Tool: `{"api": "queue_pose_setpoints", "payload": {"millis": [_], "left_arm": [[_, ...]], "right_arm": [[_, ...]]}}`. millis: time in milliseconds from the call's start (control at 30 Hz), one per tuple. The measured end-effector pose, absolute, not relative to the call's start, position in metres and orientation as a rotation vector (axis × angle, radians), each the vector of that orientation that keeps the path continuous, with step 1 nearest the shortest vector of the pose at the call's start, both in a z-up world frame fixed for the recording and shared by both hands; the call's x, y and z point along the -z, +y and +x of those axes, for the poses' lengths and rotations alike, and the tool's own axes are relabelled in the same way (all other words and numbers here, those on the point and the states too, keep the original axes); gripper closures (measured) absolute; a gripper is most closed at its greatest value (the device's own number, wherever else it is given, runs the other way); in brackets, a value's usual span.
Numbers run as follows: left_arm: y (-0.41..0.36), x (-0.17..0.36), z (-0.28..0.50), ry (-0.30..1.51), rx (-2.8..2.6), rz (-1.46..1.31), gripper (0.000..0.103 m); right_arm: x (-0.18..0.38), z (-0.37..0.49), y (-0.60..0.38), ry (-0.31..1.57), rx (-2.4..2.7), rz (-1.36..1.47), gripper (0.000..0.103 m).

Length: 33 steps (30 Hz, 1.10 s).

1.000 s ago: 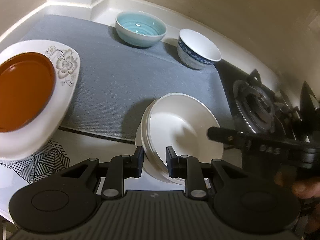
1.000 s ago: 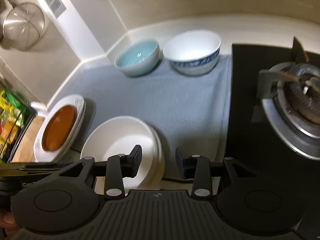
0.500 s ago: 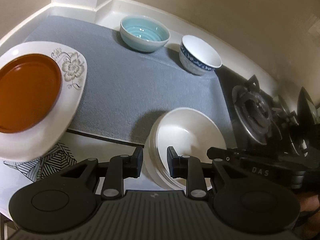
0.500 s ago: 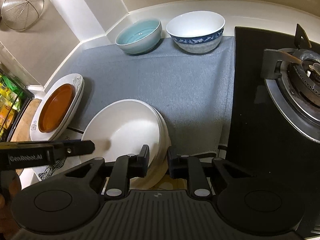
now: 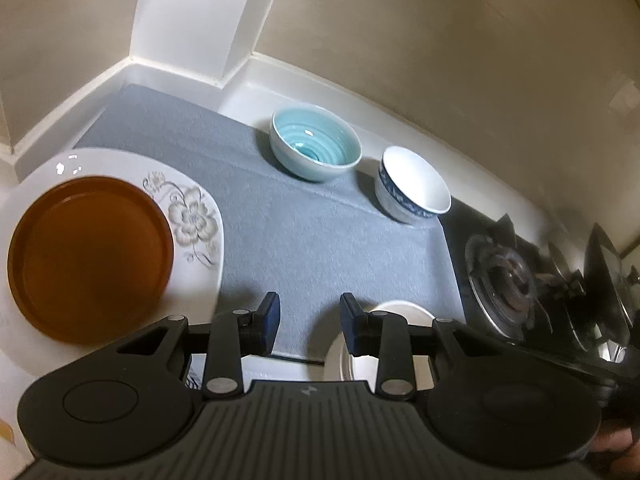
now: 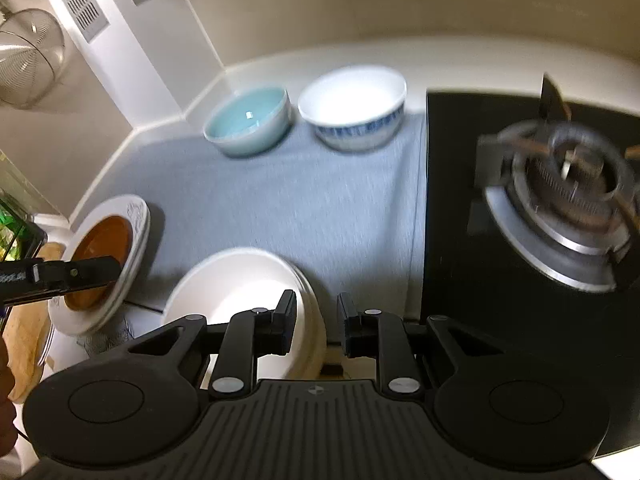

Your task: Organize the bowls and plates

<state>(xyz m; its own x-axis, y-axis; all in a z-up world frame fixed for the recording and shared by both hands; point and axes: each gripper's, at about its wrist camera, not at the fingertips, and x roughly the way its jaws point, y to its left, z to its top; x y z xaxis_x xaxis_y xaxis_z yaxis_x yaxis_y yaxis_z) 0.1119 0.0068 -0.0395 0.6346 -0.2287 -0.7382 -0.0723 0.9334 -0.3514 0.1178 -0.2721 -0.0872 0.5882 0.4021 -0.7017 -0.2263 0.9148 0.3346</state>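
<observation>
Left wrist view: my left gripper (image 5: 308,322) hangs above the near edge of the gray mat (image 5: 304,216), its jaws apart and holding nothing. Beyond it, the brown plate (image 5: 90,254) lies nested on the white flowered plate (image 5: 192,216) at the mat's left edge; I judge this pair already sorted, the small plate on the large one. At the mat's far edge the teal bowl (image 5: 314,148) and the blue-patterned white bowl (image 5: 414,186) stand just beside each other, apart and upright, not yet nested. Only a sliver of the white plate stack (image 5: 394,310) shows here, behind the right finger. Right wrist view: my right gripper (image 6: 316,326) straddles the rim of that same stack (image 6: 236,284) at the mat's near edge, one finger over the inside and one outside, a clear gap between them; the rim looks not yet pinched, though blur keeps me from certainty. I place the jaws across the rim because a thin edge is the only part of a plate that two fingers can grip. The gas burner (image 6: 568,196) sits on the black hob at the right, so I judge any lift should travel left, toward the other plates.
</observation>
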Motion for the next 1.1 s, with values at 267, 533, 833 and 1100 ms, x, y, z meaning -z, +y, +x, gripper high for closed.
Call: {"api": "queue_pose_setpoints", "payload": {"millis": [267,533,833,1100], "left_arm": [[0.024,0.04,0.127,0.873,0.097,-0.371,0.067],[0.033,0.041,0.138,0.86,0.115,-0.379,0.067],[0.033,0.041,0.156,0.826,0.104,-0.346,0.067],[0.039,0.04,0.188,0.809,0.073,-0.35,0.068]], "right_arm": [[0.07,0.117,-0.25,0.832,-0.344,0.217,0.076],[0.061,0.112,-0.237,0.833,-0.324,0.202,0.076],[0.057,0.112,-0.23,0.833,-0.309,0.178,0.076],[0.054,0.113,-0.229,0.836,-0.287,0.177,0.076]]}}
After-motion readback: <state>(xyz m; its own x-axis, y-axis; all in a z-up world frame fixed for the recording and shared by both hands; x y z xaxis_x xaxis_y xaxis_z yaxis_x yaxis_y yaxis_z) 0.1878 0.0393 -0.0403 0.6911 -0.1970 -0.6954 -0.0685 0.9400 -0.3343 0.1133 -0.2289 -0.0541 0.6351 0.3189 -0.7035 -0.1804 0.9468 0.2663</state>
